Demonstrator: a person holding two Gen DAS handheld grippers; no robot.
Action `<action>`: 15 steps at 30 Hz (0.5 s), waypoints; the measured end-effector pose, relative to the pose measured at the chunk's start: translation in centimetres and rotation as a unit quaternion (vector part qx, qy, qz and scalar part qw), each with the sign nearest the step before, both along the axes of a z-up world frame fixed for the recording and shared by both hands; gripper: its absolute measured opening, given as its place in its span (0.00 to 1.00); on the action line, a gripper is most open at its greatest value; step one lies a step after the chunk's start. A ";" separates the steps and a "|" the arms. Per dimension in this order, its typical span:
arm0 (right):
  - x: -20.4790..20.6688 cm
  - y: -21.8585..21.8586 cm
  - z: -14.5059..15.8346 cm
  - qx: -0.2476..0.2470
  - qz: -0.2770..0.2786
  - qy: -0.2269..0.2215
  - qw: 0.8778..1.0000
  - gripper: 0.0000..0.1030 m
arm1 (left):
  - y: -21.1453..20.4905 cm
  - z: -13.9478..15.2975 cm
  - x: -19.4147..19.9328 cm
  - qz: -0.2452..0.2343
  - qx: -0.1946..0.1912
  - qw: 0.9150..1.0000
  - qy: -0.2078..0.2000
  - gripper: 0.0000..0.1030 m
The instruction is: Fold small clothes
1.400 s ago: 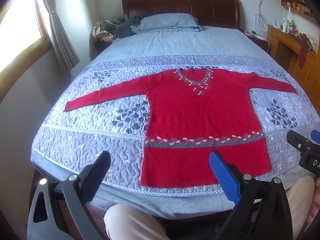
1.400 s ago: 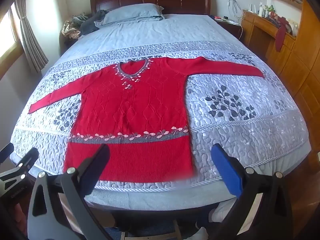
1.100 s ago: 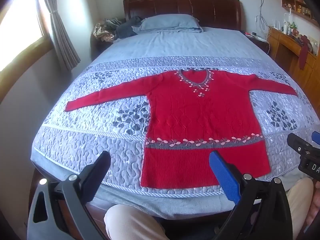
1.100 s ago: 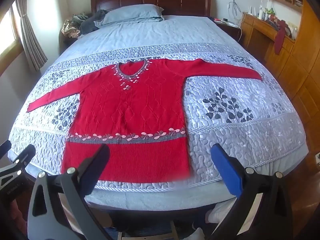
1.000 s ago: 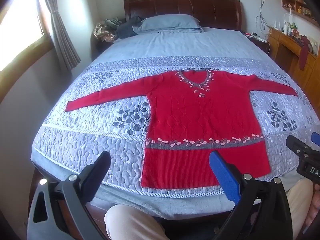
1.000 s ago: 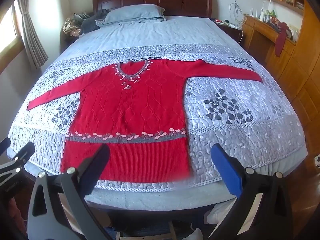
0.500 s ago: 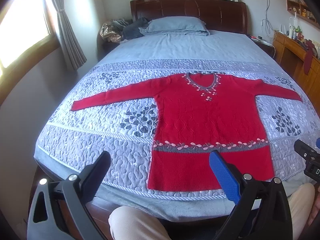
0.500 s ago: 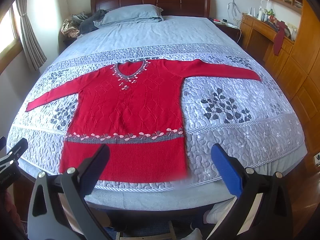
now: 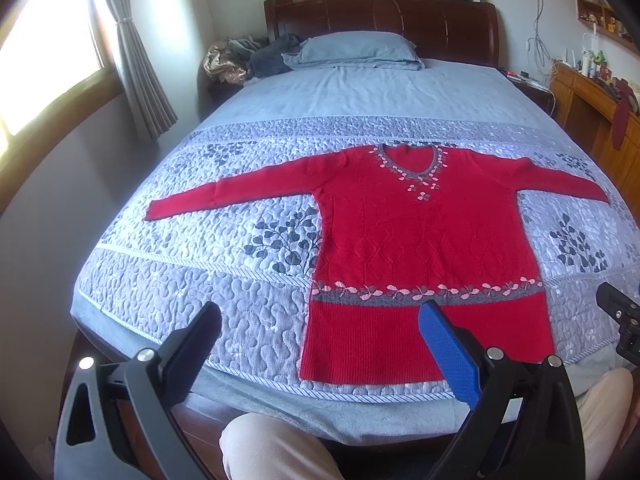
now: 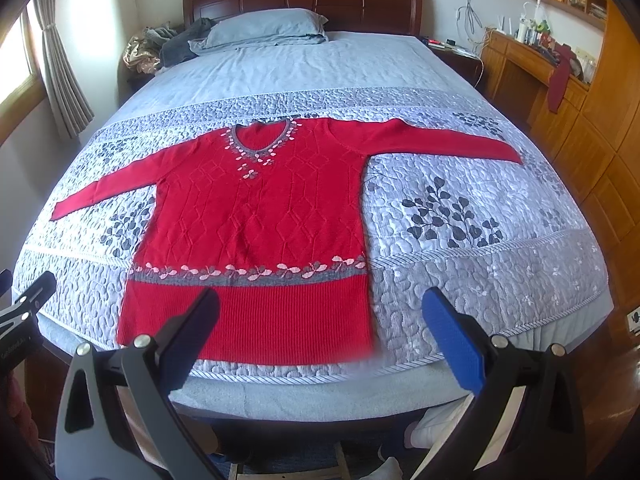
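A red knitted sweater (image 9: 424,240) lies flat, face up, on the quilted bed (image 9: 192,280), both sleeves spread sideways, its V-neck towards the headboard and its hem near the bed's foot edge. It also shows in the right wrist view (image 10: 260,224). My left gripper (image 9: 320,322) is open and empty, held before the foot edge, near the hem's left corner. My right gripper (image 10: 320,304) is open and empty, near the hem's right corner. Each gripper's tip shows at the edge of the other's view (image 9: 618,316) (image 10: 28,300).
A blue pillow (image 9: 356,50) and a heap of clothes (image 9: 248,58) lie at the headboard. A window with a curtain (image 9: 136,64) is on the left. Wooden cabinets and a desk (image 10: 560,92) stand along the right. The person's knee (image 9: 276,448) is below the bed edge.
Both grippers have shifted slightly left along the foot of the bed. The sweater has not moved. Both stay open.
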State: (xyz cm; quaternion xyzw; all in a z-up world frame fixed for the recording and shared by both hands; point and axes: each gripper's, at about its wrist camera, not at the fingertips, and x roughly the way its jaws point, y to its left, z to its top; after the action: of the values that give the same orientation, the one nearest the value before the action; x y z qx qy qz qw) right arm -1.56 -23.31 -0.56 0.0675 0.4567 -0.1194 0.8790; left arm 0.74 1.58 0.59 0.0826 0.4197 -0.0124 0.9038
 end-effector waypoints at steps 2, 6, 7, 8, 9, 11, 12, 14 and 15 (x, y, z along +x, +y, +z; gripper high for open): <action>-0.1 0.1 0.0 -0.001 0.000 0.000 1.000 0.97 | 0.0 0.0 0.0 0.000 -0.001 1.000 -0.001 0.96; -0.1 0.0 -0.1 0.000 0.000 0.001 1.000 0.97 | 0.1 0.1 0.1 0.000 0.001 1.000 -0.003 0.96; -0.1 0.0 -0.1 0.000 0.001 0.001 1.000 0.97 | 0.1 0.1 0.1 0.000 0.001 1.000 -0.003 0.96; -0.1 0.0 -0.1 0.000 0.001 0.002 1.000 0.97 | 0.1 0.1 0.1 0.000 0.001 1.000 -0.003 0.96; -0.1 0.0 -0.1 0.000 0.002 0.002 1.000 0.97 | 0.0 0.1 0.1 0.000 0.001 1.000 -0.003 0.96; -0.1 0.1 -0.1 -0.001 0.003 0.002 1.000 0.97 | 0.1 0.1 0.1 0.001 0.001 1.000 -0.003 0.96; -0.1 0.1 -0.1 -0.001 0.003 0.002 1.000 0.97 | 0.1 0.1 0.2 0.002 0.001 1.000 -0.003 0.96; -0.1 0.1 -0.1 -0.002 0.003 0.002 1.000 0.97 | 0.1 0.1 0.2 0.002 0.000 1.000 -0.003 0.96; -0.1 0.1 -0.1 -0.001 0.003 0.002 1.000 0.97 | 0.1 0.1 0.2 0.002 0.001 1.000 -0.003 0.96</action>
State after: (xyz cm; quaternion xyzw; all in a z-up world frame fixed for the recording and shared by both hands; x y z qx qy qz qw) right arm -1.62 -23.18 -0.70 0.0647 0.4589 -0.1176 0.8783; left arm 0.91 1.70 0.67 0.0825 0.4168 -0.0103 0.9052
